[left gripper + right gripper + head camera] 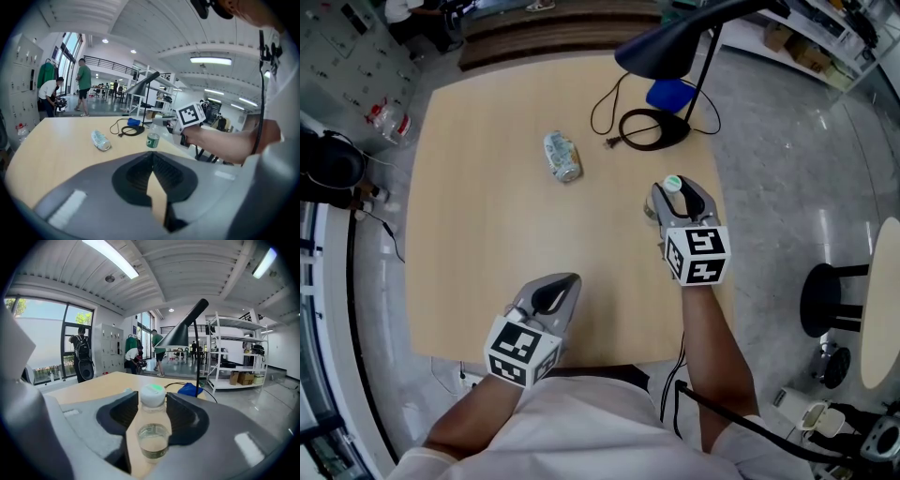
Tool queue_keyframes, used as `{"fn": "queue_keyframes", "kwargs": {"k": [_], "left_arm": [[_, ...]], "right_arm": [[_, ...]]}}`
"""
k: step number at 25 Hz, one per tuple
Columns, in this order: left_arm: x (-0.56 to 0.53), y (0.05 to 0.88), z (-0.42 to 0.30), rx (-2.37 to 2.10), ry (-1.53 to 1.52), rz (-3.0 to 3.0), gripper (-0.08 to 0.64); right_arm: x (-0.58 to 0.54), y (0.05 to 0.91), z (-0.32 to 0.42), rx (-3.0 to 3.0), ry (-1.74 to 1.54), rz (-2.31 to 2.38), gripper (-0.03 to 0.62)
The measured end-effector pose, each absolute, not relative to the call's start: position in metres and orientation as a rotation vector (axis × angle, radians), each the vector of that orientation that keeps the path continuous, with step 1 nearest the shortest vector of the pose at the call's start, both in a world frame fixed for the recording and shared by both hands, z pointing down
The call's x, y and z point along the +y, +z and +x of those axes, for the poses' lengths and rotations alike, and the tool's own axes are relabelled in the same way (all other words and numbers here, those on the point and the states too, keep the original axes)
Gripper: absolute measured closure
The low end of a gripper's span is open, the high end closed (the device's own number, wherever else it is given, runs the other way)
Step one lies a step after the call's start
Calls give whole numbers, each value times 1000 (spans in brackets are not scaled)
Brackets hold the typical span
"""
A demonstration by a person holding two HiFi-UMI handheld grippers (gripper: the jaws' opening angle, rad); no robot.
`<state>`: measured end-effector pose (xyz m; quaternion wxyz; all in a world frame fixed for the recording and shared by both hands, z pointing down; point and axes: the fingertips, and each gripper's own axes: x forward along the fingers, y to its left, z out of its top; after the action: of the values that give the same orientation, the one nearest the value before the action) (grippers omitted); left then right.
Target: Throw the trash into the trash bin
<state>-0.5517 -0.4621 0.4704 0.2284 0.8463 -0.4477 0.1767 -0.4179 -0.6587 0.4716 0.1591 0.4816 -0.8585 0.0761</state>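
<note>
A bright open workshop with shelving, lockers and people far off surrounds a pale wooden table [469,187]; no trash bin is in view. A black desk lamp [661,47] stands at the table's far edge. The right gripper [680,195] has its jaws spread wide around a small upright bottle [151,427], not squeezing it. The left gripper [568,281] is clenched and empty. A crushed bottle [562,156] lies mid-table. The likely step is grasping the upright bottle: next, close firmly, then find the bin.
</note>
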Motion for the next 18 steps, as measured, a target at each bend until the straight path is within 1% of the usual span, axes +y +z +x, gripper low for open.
{"fn": "queue_keyframes", "kwargs": {"k": [4,18], "left_arm": [[-459,470,-555,-1238,485,2324,554],[-448,450,-573,-1241,402,2388,554]], "right_arm": [[-659,467,-417,-2455,221,1402,429],[-618,436,-429,-2485,211,1393,433]]}}
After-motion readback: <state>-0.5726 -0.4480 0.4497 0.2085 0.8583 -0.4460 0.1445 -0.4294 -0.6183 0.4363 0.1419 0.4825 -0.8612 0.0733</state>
